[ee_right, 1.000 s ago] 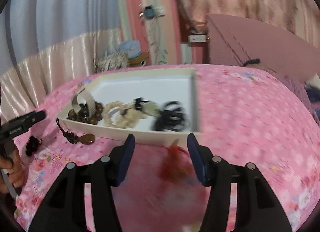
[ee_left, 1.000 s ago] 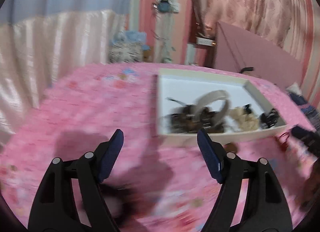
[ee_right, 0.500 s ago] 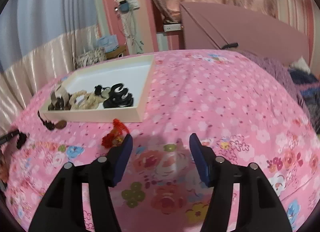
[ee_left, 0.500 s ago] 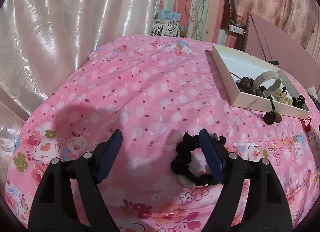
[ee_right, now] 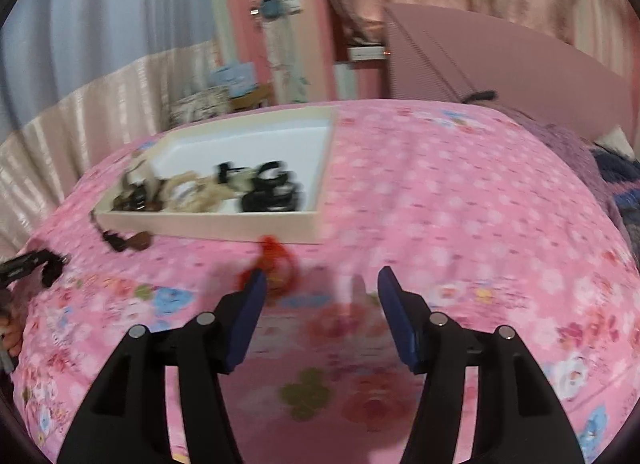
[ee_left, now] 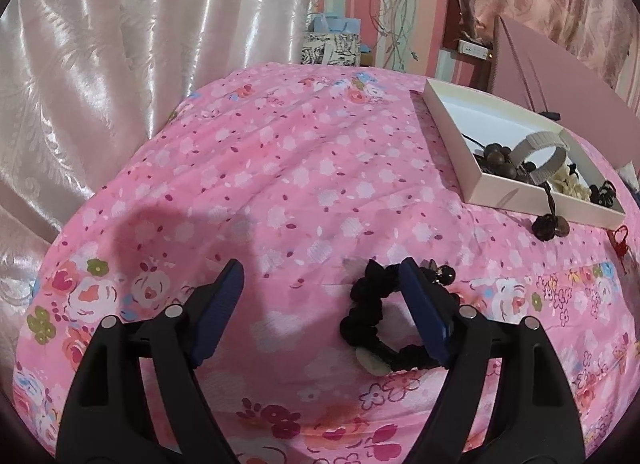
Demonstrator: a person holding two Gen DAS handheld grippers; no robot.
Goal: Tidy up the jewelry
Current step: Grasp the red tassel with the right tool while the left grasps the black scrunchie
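Note:
A black scrunchie-like bracelet [ee_left: 366, 318] with a pale charm lies on the pink floral cloth. My left gripper [ee_left: 320, 268] stands open above it, its right finger over the ring's right side, pads apart from it. A cream tray [ee_left: 504, 198] at the right holds brown beads [ee_left: 496, 156], a grey band [ee_left: 540, 144] and other pieces. A brown pendant [ee_left: 551, 226] hangs over its front wall. In the blurred right wrist view, my right gripper [ee_right: 322, 276] has its jaws closing on nothing. A red knotted tassel [ee_right: 276, 256] lies just past its left fingertip, before the tray [ee_right: 208, 224].
Satin curtains hang behind the cloth-covered surface, which curves down at the left and near edges. A pink board [ee_left: 560, 76] leans behind the tray. The red tassel [ee_left: 621, 238] lies near the tray's right corner. A hand [ee_right: 10, 334] shows at the far left.
The left view swung away from the tray and came down over the black bracelet, then held still. The right view turned back toward the tray, and the red tassel now sits by its left fingertip.

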